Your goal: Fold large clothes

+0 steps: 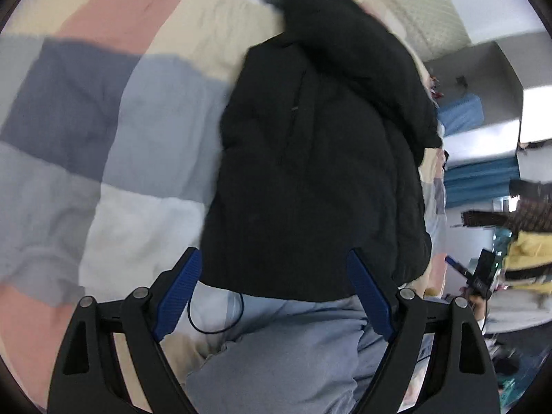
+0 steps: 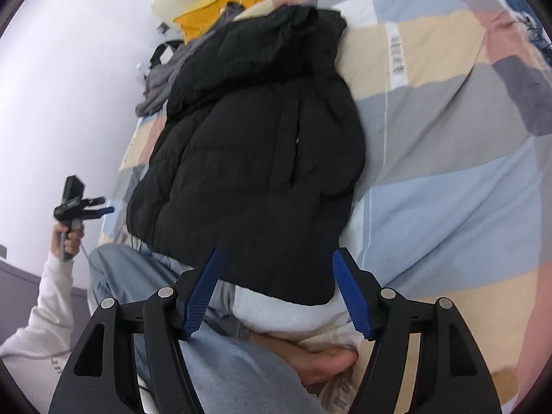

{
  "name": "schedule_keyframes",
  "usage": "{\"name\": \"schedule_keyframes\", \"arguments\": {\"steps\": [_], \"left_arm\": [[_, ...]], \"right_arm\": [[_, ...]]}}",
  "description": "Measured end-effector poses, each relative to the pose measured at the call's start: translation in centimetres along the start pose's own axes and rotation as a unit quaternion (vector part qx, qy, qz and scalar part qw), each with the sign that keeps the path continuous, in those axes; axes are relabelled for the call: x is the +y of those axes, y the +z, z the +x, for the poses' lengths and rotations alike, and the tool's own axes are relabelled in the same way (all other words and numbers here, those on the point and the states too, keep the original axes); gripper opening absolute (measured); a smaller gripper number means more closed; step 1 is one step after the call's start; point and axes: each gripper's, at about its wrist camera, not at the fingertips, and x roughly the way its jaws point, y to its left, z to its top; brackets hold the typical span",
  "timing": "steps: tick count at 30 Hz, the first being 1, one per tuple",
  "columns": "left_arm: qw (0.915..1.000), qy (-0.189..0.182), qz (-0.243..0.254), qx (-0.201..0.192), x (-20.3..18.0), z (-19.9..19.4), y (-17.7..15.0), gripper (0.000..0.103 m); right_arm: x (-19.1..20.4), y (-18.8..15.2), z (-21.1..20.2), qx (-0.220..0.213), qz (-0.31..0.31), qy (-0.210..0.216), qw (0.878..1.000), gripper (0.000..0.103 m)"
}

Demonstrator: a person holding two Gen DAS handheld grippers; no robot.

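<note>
A black puffer jacket lies flat on the bed, folded lengthwise, hood end far and hem near; in the right wrist view the jacket fills the middle. My left gripper stands open just above the hem, its blue pads apart and touching nothing. My right gripper is open too, its fingers straddling the hem's near right corner without pressing it. Each gripper shows small in the other's view: the right gripper at the jacket's right, the left gripper held up in a hand at the left.
A patchwork quilt of pink, cream, grey and blue covers the bed. The person's jeans-clad legs and a bare foot lie under the hem. A yellow garment and a grey one sit beyond the jacket. A black cord loops nearby.
</note>
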Motion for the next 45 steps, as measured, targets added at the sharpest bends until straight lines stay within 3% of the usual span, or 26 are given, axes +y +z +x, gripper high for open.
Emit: {"name": "schedule_keyframes", "arguments": {"steps": [2, 3, 6, 9, 13, 17, 22, 30, 31, 33, 38, 41, 45], "left_arm": [[1.0, -0.008, -0.001, 0.005, 0.6, 0.7, 0.2, 0.086], [0.9998, -0.015, -0.004, 0.009, 0.9, 1.2, 0.1, 0.086], [0.9989, -0.036, -0.011, 0.027, 2.1, 2.4, 0.8, 0.086], [0.999, -0.014, -0.009, 0.041, 2.8, 3.9, 1.1, 0.086], [0.9979, -0.029, -0.015, 0.056, 3.6, 5.2, 1.6, 0.086], [0.998, -0.012, 0.007, 0.062, 3.4, 6.3, 2.3, 0.087], [0.9964, -0.044, 0.01, 0.072, 3.3, 7.9, 3.0, 0.088], [0.9841, -0.162, 0.03, 0.066, 1.6, 7.6, 2.2, 0.088], [0.9836, -0.164, 0.032, 0.067, 1.3, 7.6, 2.1, 0.088], [0.9879, -0.128, 0.028, 0.083, 1.4, 8.4, 1.9, 0.088], [0.989, -0.109, 0.014, 0.1, 1.9, 10.2, 2.3, 0.089], [0.9896, -0.099, 0.019, 0.103, 1.6, 10.4, 2.5, 0.089], [0.9899, -0.099, 0.025, 0.098, 0.9, 10.2, 2.8, 0.088]], "right_arm": [[-0.7, -0.3, 1.0, 0.004, 0.004, 0.014, 1.0, 0.07], [-1.1, -0.4, 1.5, 0.007, 0.011, 0.02, 1.0, 0.076], [-2.5, -0.5, 3.5, 0.03, 0.027, 0.035, 0.999, 0.077], [-3.7, 0.0, 3.8, 0.028, 0.035, 0.038, 0.998, 0.078], [-5.1, 0.0, 5.5, 0.058, 0.05, 0.038, 0.996, 0.079], [-5.9, 0.5, 6.9, 0.074, 0.063, 0.024, 0.995, 0.079], [-5.9, 1.8, 8.7, 0.083, 0.082, 0.047, 0.992, 0.081], [-0.8, 3.7, 7.7, 0.09, -0.006, 0.095, 0.991, 0.081], [-0.6, 3.8, 7.7, 0.091, -0.009, 0.096, 0.991, 0.083], [-1.1, 3.8, 8.5, 0.109, -0.005, 0.082, 0.991, 0.083], [-3.5, 3.4, 11.7, 0.163, 0.033, 0.057, 0.984, 0.083], [-3.3, 3.6, 12.6, 0.174, 0.029, 0.072, 0.982, 0.083], [0.3, 4.9, 11.3, 0.144, -0.037, 0.143, 0.979, 0.083]]}}
